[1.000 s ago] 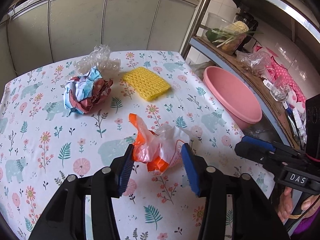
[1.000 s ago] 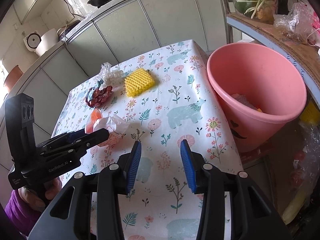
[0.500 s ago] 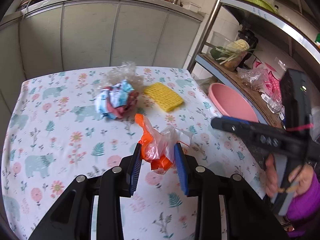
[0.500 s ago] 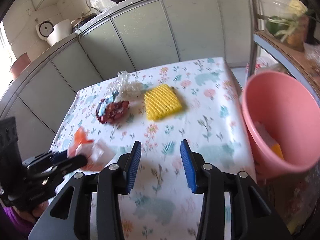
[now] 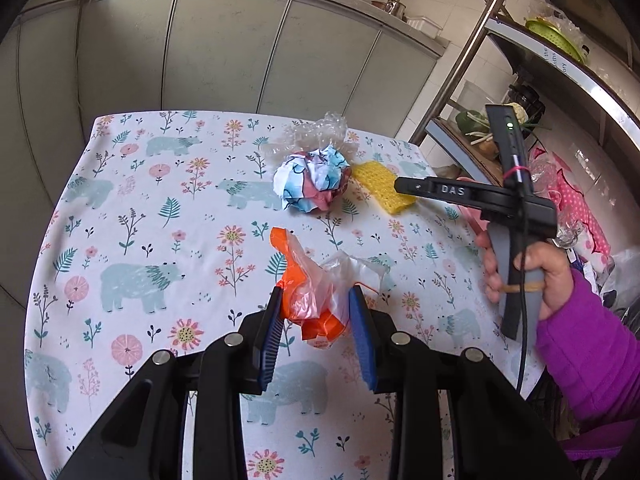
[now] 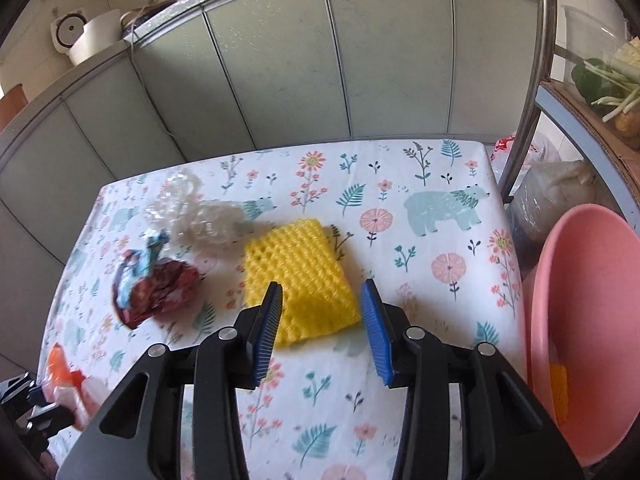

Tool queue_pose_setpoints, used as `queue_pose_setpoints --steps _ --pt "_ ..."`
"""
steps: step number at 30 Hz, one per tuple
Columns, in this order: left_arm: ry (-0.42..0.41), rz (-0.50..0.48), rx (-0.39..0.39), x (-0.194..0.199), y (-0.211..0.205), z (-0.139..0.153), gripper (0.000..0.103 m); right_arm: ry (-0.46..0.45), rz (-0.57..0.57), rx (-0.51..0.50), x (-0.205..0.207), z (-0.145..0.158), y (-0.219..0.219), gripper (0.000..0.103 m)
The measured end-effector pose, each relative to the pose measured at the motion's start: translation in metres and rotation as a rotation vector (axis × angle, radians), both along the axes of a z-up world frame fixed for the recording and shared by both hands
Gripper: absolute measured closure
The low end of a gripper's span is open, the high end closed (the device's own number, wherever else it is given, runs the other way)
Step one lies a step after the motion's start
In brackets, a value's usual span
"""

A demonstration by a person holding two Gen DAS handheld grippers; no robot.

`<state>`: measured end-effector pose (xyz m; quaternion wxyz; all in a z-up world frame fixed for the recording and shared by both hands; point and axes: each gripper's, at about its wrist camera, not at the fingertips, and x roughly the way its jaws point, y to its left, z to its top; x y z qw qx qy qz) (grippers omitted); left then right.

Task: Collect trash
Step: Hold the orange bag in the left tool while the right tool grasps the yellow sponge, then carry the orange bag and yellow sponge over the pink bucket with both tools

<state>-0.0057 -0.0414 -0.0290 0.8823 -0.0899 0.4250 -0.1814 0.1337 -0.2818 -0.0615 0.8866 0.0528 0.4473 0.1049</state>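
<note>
My left gripper (image 5: 316, 312) is shut on a crumpled orange-and-clear plastic bag (image 5: 308, 276), its blue pads pressing both sides just above the floral tablecloth (image 5: 160, 240). The same bag (image 6: 64, 376) shows at the lower left of the right wrist view. My right gripper (image 6: 322, 286) is open and hovers over the near part of a yellow foam net (image 6: 296, 264), apart from it. That net (image 5: 376, 184) lies flat beside a crumpled blue, white and red paper ball (image 5: 312, 182). Behind the ball sits clear plastic wrap (image 5: 316, 136).
A pink bin (image 6: 588, 320) with some trash inside stands off the table's right edge. A metal rack (image 5: 460, 80) with vegetables and bags rises behind it. Grey cabinets (image 5: 224, 48) run along the far side. A hand in a purple sleeve (image 5: 580, 340) holds the right gripper.
The left gripper's jaws have closed onto the plastic bag. The right gripper has swung left, away from the pink bin, and now hangs over the yellow net.
</note>
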Motion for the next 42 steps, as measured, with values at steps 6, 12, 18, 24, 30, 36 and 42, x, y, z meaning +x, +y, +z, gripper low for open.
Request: queue_pose_setpoints --steps 6,12,18,24,30,36,42 --pt "-0.002 -0.003 -0.001 0.000 -0.002 0.000 0.071 0.010 0.008 0.003 0.005 -0.007 0.008 0.061" --pt "-0.009 -0.001 0.007 0.000 -0.004 0.002 0.071 -0.008 0.033 0.036 -0.012 0.000 0.009 0.086" --pt "-0.028 -0.004 0.015 -0.004 -0.010 0.009 0.071 -0.065 0.054 0.102 -0.047 0.023 0.004 0.089" --pt "-0.061 -0.008 0.026 -0.011 -0.018 0.021 0.071 -0.095 0.067 0.169 -0.087 0.044 -0.004 0.089" --pt "-0.098 -0.025 0.039 -0.019 -0.032 0.033 0.071 -0.107 0.062 0.219 -0.126 0.054 -0.017 0.089" --pt "-0.131 -0.048 0.049 -0.028 -0.050 0.044 0.071 -0.117 0.045 0.227 -0.155 0.057 -0.027 0.089" --pt "-0.148 -0.083 0.060 -0.037 -0.071 0.050 0.071 -0.122 0.023 0.227 -0.171 0.058 -0.038 0.089"
